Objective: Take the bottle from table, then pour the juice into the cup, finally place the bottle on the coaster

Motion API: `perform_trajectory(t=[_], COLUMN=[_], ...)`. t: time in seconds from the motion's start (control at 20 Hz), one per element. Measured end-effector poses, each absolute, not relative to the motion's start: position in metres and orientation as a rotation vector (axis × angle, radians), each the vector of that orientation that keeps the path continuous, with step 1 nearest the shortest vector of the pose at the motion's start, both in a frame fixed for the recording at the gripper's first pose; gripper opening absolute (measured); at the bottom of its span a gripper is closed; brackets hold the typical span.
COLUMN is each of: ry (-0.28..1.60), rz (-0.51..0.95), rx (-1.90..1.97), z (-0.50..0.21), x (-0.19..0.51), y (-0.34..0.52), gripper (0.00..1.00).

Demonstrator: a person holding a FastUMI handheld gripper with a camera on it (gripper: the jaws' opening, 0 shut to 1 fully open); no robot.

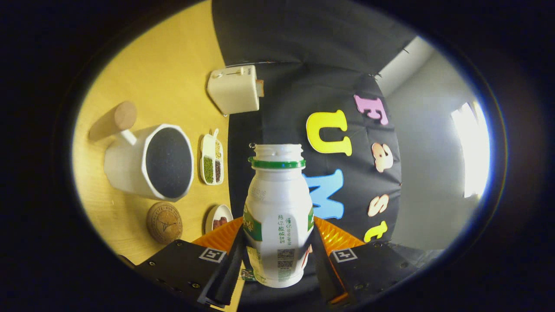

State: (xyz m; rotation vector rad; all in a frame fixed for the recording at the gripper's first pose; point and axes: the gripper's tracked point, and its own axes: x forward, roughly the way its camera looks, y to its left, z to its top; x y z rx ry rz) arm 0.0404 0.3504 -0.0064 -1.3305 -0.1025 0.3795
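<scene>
Claw [277, 255] pinching a white bottle [277, 208] between both fingers, lifted off the tabletop [164, 65], open mouth pointing straight ahead; white cup [149, 162] and cork coaster [164, 222] lie off to its side

A cream toaster [234, 89] with a slice in its slot stands on the yellow table [173, 65] against the booth wall. Nearer than the toaster lies a divided white dish [212, 159] of green and dark beans. Nearer again, well apart from the toaster, a small bowl [218, 218] holds reddish pieces.
</scene>
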Motion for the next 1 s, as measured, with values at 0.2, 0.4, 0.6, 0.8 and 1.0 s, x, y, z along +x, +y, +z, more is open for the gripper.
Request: perform_trajectory(t=[0.2,0.4,0.6,0.8,1.0], ry=[-0.054,-0.014,0.040,0.111,0.171], rz=[0.390,0.401,0.420,0.452,0.466], rx=[-1.122,-0.972,-0.781,-0.520,-0.279], z=[-0.004,-0.011,-0.022,-0.027,-0.032], x=[0.041,0.043,0.046,0.047,0.055], y=[0.346,0.346,0.347,0.346,0.343], gripper=[0.74,0.74,0.74,0.74,0.74])
